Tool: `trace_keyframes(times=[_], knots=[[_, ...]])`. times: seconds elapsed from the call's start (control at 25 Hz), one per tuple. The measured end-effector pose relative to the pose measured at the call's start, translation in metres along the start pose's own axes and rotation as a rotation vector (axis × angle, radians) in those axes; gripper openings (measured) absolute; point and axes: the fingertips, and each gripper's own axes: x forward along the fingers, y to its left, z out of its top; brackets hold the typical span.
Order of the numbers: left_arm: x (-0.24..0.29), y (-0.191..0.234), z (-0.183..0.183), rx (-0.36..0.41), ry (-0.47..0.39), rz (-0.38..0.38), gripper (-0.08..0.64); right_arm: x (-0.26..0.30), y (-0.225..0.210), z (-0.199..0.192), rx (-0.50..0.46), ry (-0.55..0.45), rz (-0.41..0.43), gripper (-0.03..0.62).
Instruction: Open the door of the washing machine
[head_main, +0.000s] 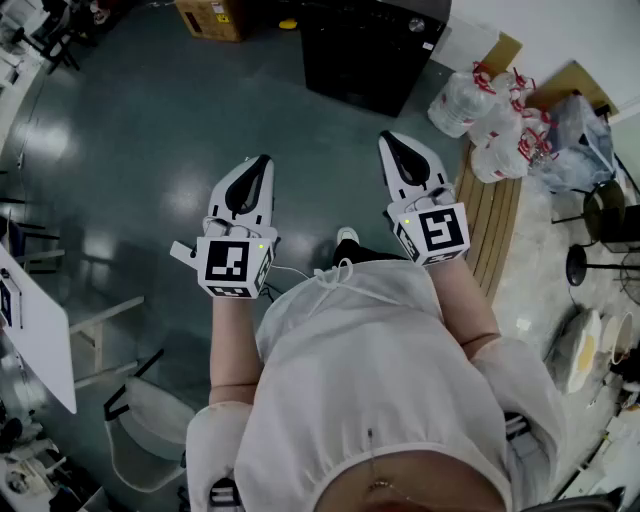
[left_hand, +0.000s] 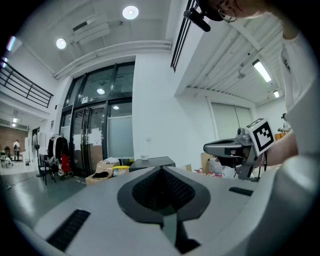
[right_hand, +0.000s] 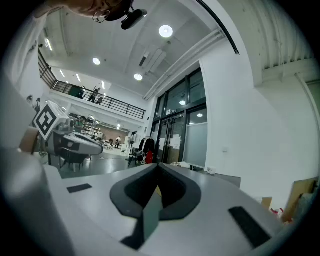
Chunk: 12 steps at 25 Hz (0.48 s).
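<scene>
A black box-shaped appliance stands on the floor ahead of me; I see no door on it from here. It also shows low and dark beyond the jaws as the appliance in the left gripper view. My left gripper is held level in the air, shut, with nothing between its jaws, and its tip points toward the appliance. My right gripper hangs beside it, also shut and empty, a little nearer the appliance. Both are well short of the appliance and touch nothing.
Several large water bottles lie at the right beside a wooden slatted pallet. A cardboard box sits left of the appliance. A white table and a chair stand at my left. Glass doors close the far wall.
</scene>
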Motion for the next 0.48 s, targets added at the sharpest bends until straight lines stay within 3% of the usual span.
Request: trace_keyframes(times=[0.48], knots=[[-0.006, 0.014, -0.006, -0.007, 0.010, 0.019, 0.023, 0.010, 0.007, -0.004, 0.033, 0.005, 0.008, 0.003]])
